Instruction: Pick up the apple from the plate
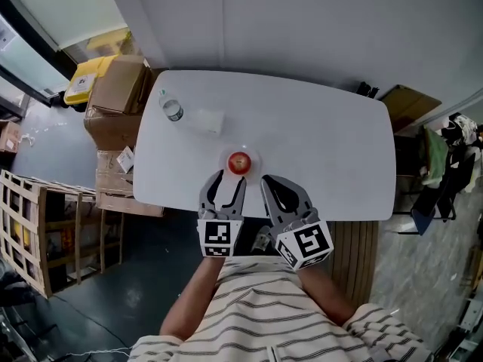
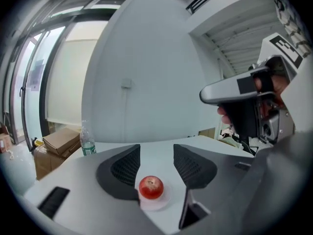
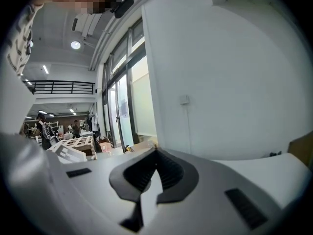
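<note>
Head view looks steeply down — gripper views skim the shared table.

A white table carries a red apple on a small pale plate near its front edge. The left gripper is just short of the apple, jaws apart. The right gripper sits beside it, jaws seemingly together. Farther back are a water bottle and a small white thing, perhaps a box. Cardboard boxes are stacked left of the table, and a wooden crate stands on the floor nearer the person.
</note>
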Available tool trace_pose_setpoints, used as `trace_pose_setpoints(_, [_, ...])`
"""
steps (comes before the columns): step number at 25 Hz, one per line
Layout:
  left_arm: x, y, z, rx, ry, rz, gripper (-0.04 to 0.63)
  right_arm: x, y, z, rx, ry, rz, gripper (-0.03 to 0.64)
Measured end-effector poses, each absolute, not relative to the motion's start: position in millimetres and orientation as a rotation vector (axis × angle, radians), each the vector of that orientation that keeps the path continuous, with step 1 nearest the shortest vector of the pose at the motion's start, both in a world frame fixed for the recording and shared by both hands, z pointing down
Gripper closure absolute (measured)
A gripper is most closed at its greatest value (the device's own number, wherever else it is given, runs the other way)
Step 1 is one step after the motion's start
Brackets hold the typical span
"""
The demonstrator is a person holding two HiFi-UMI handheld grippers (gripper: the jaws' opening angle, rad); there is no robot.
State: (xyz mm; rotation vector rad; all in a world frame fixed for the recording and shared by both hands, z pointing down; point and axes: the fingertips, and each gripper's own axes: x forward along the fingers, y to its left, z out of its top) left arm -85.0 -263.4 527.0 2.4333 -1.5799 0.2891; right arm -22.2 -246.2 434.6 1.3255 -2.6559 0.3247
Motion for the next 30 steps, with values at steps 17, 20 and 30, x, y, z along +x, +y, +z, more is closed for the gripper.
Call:
trace_pose_setpoints(17, [-66,-271,607,2.460,-1.461,0.508,0.239,-6,-252,453,1.397,-2.574,0.382,0.607])
trace_pose_setpoints(20, [-62,-272,622,2.480,-1.441,0.564,0.215,-8,-252,455,1.389,-2.576,0.392,0.607])
trace_pose_setpoints(30, [-70,-286,667,2.403,-1.480,0.621,0.198,-10,-258,457,1.373,-2.589,0.408,0.607])
